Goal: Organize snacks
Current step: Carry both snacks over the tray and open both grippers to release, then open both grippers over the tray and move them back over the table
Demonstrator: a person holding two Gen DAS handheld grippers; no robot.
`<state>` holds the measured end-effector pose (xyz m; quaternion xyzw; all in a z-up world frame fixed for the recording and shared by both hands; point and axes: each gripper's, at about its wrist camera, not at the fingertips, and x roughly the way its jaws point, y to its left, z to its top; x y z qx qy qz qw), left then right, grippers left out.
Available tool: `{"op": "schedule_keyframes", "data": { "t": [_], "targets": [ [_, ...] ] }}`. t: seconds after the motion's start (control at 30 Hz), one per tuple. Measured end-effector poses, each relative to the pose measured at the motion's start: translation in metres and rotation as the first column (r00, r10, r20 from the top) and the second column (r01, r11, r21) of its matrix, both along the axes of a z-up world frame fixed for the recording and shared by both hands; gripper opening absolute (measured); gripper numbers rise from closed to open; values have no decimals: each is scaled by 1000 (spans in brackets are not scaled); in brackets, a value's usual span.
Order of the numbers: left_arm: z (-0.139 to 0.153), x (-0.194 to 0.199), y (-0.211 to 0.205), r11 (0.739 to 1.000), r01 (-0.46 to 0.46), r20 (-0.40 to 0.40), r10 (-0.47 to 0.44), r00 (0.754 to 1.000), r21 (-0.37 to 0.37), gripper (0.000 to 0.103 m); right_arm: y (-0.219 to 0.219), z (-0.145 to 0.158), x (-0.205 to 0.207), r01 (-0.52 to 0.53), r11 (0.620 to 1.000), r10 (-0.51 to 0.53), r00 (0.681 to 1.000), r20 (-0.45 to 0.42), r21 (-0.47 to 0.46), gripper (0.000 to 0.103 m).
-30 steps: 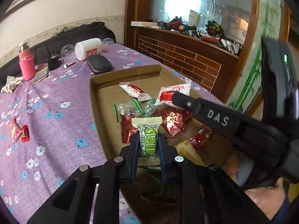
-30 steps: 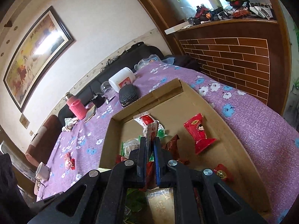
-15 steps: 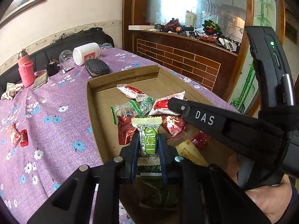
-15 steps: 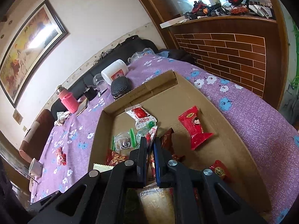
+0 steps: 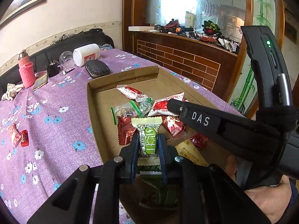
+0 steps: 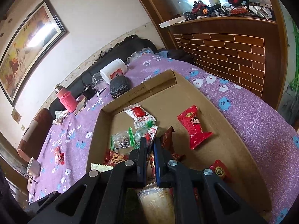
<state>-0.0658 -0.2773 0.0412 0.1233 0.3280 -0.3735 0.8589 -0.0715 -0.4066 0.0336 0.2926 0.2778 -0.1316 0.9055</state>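
Observation:
A shallow cardboard box (image 5: 97, 115) lies on the purple flowered table and holds several wrapped snacks. My left gripper (image 5: 148, 140) is shut on a green and cream snack packet (image 5: 148, 140) and holds it over the box's near left part. My right gripper (image 6: 150, 143) is shut on a red and white snack packet (image 6: 151, 133) above the pile in the box (image 6: 233, 130); it also shows in the left wrist view (image 5: 172, 105). A red packet (image 6: 192, 125) lies alone to the right in the box. Two red candies (image 5: 18, 137) lie on the cloth left of the box.
At the table's far end stand a white jar (image 5: 86, 55), a black case (image 5: 97, 69), a clear cup (image 5: 65, 59) and a pink bottle (image 5: 26, 69). A white mug (image 6: 33, 167) stands at the left edge. A brick-fronted counter (image 5: 186, 63) is on the right.
The right gripper with its packet has come down lower and nearer the pile in the box. The left gripper still holds the green packet in much the same place.

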Motion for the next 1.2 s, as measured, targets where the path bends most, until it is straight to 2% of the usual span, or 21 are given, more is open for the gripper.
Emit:
{"op": "schedule_keyframes", "data": {
  "t": [0.83, 0.9, 0.93, 0.97, 1.0, 1.1, 1.2],
  "targets": [
    [1, -6, -4, 1000, 15, 12, -15, 1000, 3, 19, -2, -2, 1, 16, 1000, -16, 999, -28, -2, 8],
    [2, -8, -6, 1000, 15, 13, -15, 1000, 2, 21, -2, -2, 1, 24, 1000, -24, 999, -34, -10, 8],
    [3, -7, -5, 1000, 12, 12, -12, 1000, 1, 27, -3, -2, 1, 27, 1000, -28, 999, -38, -11, 8],
    [4, -7, -5, 1000, 8, 9, -8, 1000, 0, 38, -3, -2, 0, 31, 999, -31, 999, -42, -13, 11],
    [5, -8, -4, 1000, 4, 9, -4, 1000, -7, 41, -3, -2, 0, 38, 999, -38, 998, -46, -17, 18],
    [9, -11, -1, 1000, 3, 27, -2, 1000, -10, 44, -2, 1, -3, 50, 998, -51, 998, -36, -33, 37],
    [13, -16, 1, 1000, 8, 36, -8, 999, -9, 51, 0, 7, -9, 69, 995, -70, 997, -22, -70, 41]
  ]
}}
